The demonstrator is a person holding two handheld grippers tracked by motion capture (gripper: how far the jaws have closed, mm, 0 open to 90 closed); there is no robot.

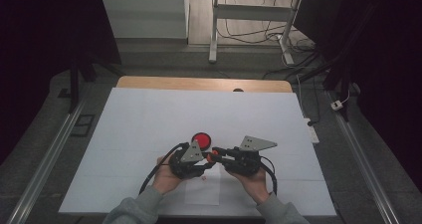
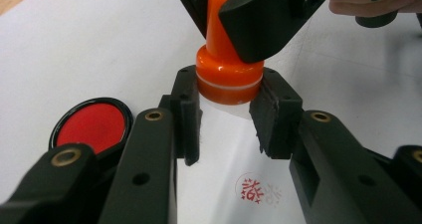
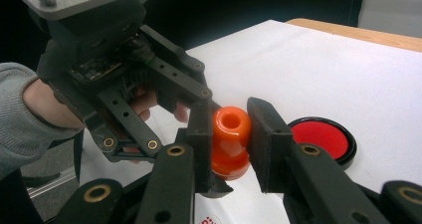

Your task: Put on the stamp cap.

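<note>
Gripping orange stamp [image 2: 229,69] base: left gripper [image 2: 226,117] fingers closed | right gripper [image 3: 230,134] fingers clamp its handle

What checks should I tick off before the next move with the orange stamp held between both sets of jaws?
1. Right gripper shut on the orange stamp handle: ok.
2. Left gripper shut on the stamp's clear lower part: ok.
3. Stamp lifted off the white sheet: ok.
4. Red ink pad open and uncovered: ok.
5. Earlier red imprint sharp: not ok, part looks faint.
6. Stamp face inked: cannot tell.
</note>
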